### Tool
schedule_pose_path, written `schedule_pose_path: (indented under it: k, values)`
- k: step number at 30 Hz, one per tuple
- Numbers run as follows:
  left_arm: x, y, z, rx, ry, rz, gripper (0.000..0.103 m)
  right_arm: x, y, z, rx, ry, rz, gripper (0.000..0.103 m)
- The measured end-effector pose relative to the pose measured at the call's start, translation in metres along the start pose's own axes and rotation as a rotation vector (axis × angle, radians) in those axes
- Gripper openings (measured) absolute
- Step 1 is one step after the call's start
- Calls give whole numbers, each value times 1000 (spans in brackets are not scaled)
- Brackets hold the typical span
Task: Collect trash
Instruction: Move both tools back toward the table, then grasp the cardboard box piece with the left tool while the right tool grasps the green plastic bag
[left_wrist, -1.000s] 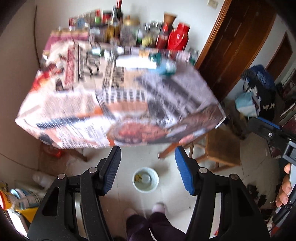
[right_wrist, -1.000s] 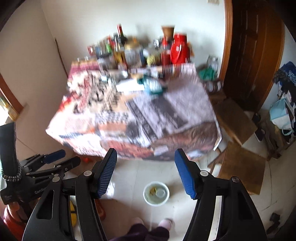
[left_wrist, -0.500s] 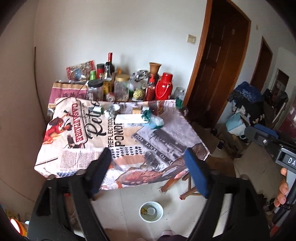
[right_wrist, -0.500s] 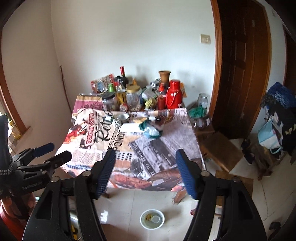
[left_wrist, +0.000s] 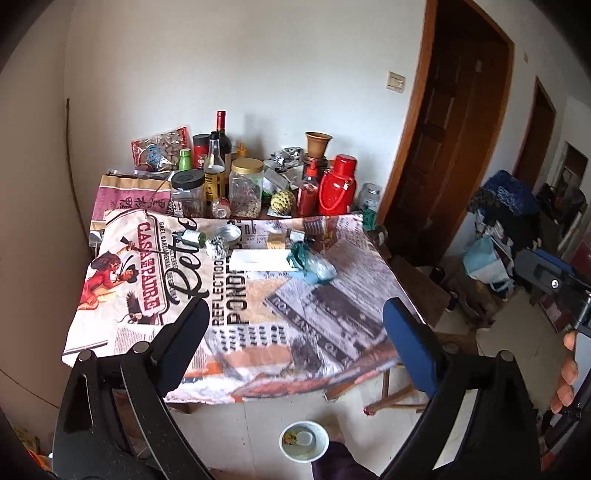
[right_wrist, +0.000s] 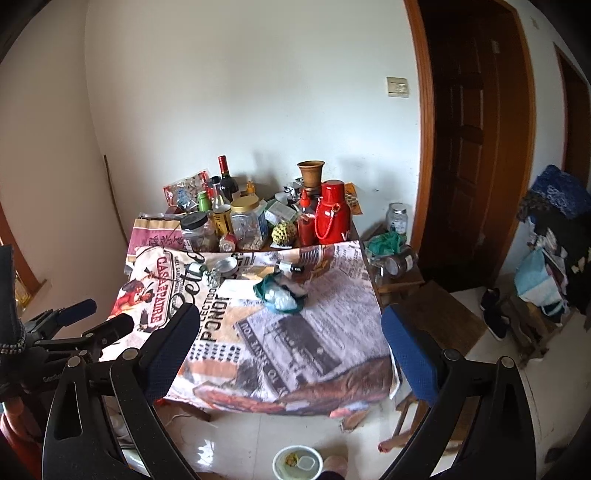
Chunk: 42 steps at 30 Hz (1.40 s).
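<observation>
A table under a printed cloth (left_wrist: 332, 314) fills the middle of both views. On it lie a crumpled green and clear plastic bag (left_wrist: 310, 264) (right_wrist: 280, 293), a white paper sheet (left_wrist: 262, 260) (right_wrist: 236, 286), a ball of foil (left_wrist: 217, 246) and a small tin (left_wrist: 194, 238). A white cup with scraps (left_wrist: 303, 441) (right_wrist: 297, 463) stands on the floor near the table's front edge. My left gripper (left_wrist: 297, 332) and right gripper (right_wrist: 290, 332) hover in front of the table, above the cup. Both sets of jaws are opening wide with nothing between them.
Bottles, jars and a red thermos (left_wrist: 338, 190) crowd the table's back edge. Low wooden stools (right_wrist: 439, 314) stand to the right, before a dark wooden door (right_wrist: 476, 147). Bags and clothes (right_wrist: 546, 273) pile up at the far right. A person's feet show beside the cup.
Both grippers have risen and tilted up, so the table top shows in full and the floor cup sits lower in view. Both pairs of jaws have spread wider.
</observation>
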<state>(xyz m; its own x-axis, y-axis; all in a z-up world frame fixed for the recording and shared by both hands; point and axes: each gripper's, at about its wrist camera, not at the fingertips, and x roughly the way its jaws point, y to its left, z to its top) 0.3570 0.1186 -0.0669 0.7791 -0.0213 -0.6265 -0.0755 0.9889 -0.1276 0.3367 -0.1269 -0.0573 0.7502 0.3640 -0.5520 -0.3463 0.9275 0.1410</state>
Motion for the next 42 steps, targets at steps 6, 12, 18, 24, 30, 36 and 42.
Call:
schedule_pose_path:
  k: [6, 12, 18, 24, 30, 36, 42]
  values:
    - [44, -17, 41, -36, 3, 52, 95, 34, -26, 34, -52, 10, 35, 98]
    - [75, -35, 69, -99, -15, 103, 95, 75, -50, 60, -120, 62, 85, 98]
    - [109, -41, 78, -138, 26, 162, 95, 112, -60, 69, -160, 105, 139, 98]
    - [134, -27, 78, -153, 77, 206, 95, 152, -53, 65, -169, 199, 205, 98]
    - [159, 8, 80, -149, 132, 215, 95, 193, -28, 57, -170, 276, 213, 98]
    - [184, 56, 88, -123, 187, 210, 95, 259, 16, 32, -196, 398, 172, 98]
    - [216, 103, 87, -133, 257, 198, 95, 329, 47, -3, -240, 555, 119, 98]
